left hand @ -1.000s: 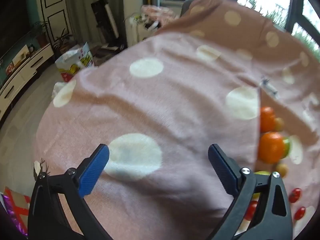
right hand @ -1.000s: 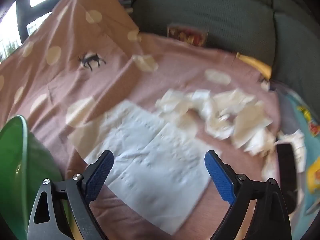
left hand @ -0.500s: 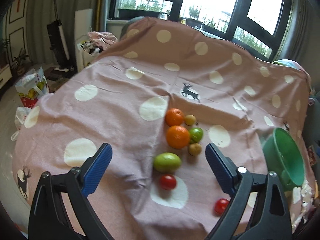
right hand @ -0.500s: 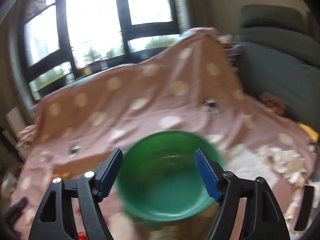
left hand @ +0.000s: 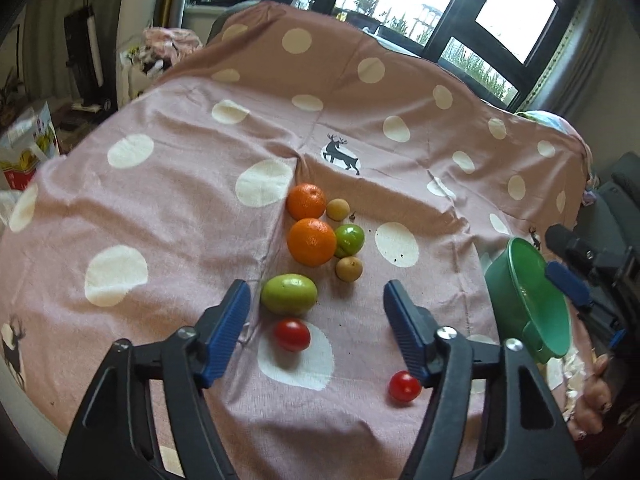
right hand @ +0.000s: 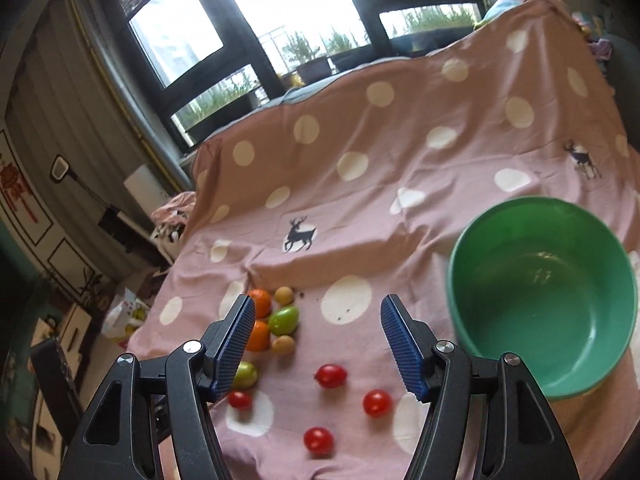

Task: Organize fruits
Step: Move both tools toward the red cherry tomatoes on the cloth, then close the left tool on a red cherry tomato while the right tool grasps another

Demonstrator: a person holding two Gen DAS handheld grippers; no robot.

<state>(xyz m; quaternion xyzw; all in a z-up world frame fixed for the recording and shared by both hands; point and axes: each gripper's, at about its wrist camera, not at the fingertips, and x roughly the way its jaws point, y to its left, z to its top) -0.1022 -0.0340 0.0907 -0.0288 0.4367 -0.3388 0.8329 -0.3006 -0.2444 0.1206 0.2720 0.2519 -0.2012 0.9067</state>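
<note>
A living room with tall dark-framed windows lies behind a surface draped in a pink cloth [left hand: 192, 200] with cream dots and small deer prints; what is under the cloth cannot be told.

At the left of the fruit cluster, seen from the left wrist, two oranges sit one behind the other: the far orange [left hand: 306, 201] and the near orange [left hand: 311, 241], almost touching. Below them lies a larger green fruit [left hand: 289, 294], then a red cherry tomato [left hand: 291, 334] on a cream dot. Just right of the oranges are a small tan fruit [left hand: 337, 209], a round green fruit [left hand: 349, 240] touching the near orange, and a second tan fruit [left hand: 349, 268]. The fruits lie loose in a rough bunch, none sorted yet.

The left hand-held gripper [left hand: 316, 328] hangs above the cloth, its jaws closing with nothing pressed between them; the green fruit and the tomato show in the gap, which suggests one of them is the intended pick.

Farther right another tomato [left hand: 405, 387] lies alone. The right hand-held gripper [right hand: 316, 344] stands open and empty, above more tomatoes in its own view.

At the far right the green bowl [right hand: 460, 240] stands empty on the cloth, near the tomatoes, probably as the place to gather fruit.
</note>
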